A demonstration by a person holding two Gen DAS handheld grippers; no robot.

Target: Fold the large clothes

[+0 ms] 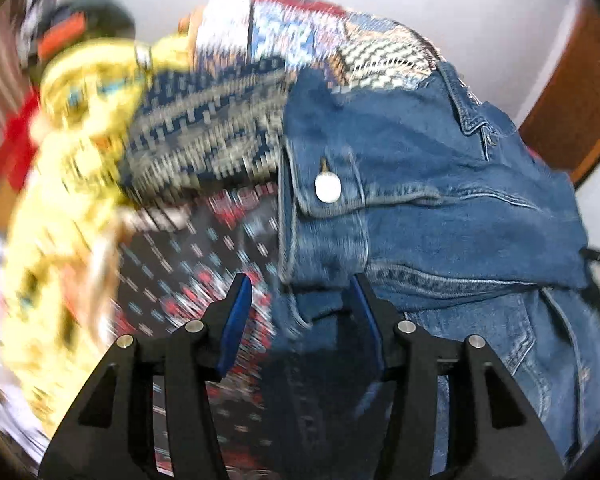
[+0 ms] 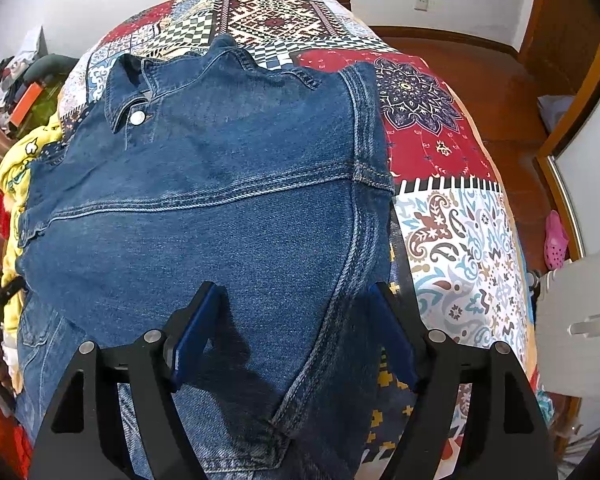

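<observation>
A blue denim jacket (image 2: pixel 220 200) lies spread on a patchwork bedspread (image 2: pixel 440 140), collar (image 2: pixel 140 92) at the far end and its back panel up. My right gripper (image 2: pixel 296 288) hovers just over the jacket's near part with its jaws wide apart; the cloth lies under them and the pads do not press it. The left wrist view is blurred. There the jacket (image 1: pixel 440 220) fills the right half, with a white button (image 1: pixel 328 187) on a flap. My left gripper (image 1: pixel 298 284) stands open at the jacket's left edge, a fold of denim lying loose between its fingers.
A crumpled yellow garment (image 1: pixel 60 160) lies beside the jacket on the left of the bed (image 1: pixel 188 256). More clutter is piled at the far left (image 2: pixel 24 80). Right of the bed are a wooden floor (image 2: pixel 480 80), a pink shoe (image 2: pixel 556 240) and white furniture (image 2: pixel 580 320).
</observation>
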